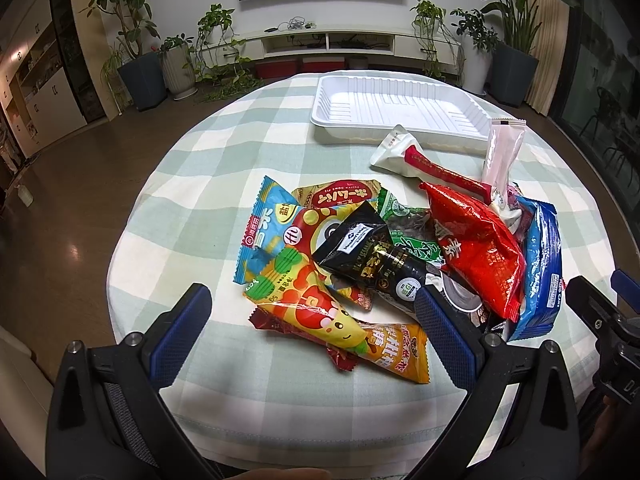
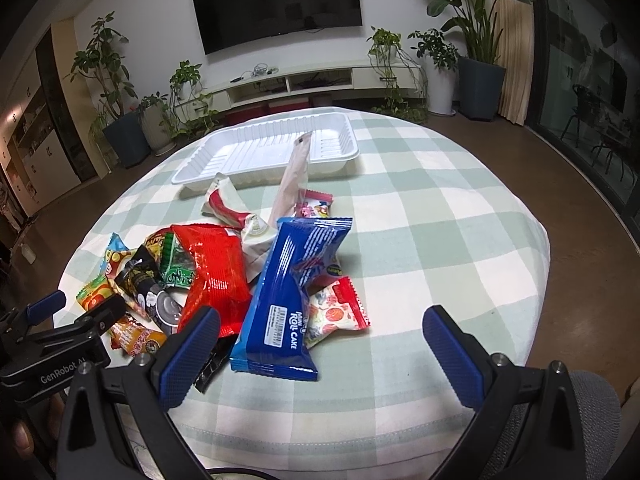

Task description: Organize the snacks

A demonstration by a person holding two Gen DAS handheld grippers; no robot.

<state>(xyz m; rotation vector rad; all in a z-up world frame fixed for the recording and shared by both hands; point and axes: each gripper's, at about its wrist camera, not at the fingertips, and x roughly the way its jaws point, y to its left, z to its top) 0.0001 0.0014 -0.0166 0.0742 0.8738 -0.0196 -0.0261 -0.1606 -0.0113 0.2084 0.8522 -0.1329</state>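
Note:
A pile of snack packets lies on the checked tablecloth (image 1: pixel 192 184). It holds a red bag (image 1: pixel 480 248), a blue roll cake pack (image 2: pixel 288 300), a black packet (image 1: pixel 368 248) and a yellow-orange cartoon packet (image 1: pixel 316 312). An empty white tray (image 1: pixel 396 104) stands behind the pile, also seen in the right wrist view (image 2: pixel 264 148). My left gripper (image 1: pixel 312 308) is open, above the near side of the pile. My right gripper (image 2: pixel 320 332) is open and empty, just in front of the blue pack.
The round table's edge (image 2: pixel 536 280) drops off to a brown floor on all sides. A TV unit (image 1: pixel 320 40) and potted plants (image 1: pixel 136 60) stand by the far wall. The left gripper (image 2: pixel 60 336) shows at the right wrist view's left edge.

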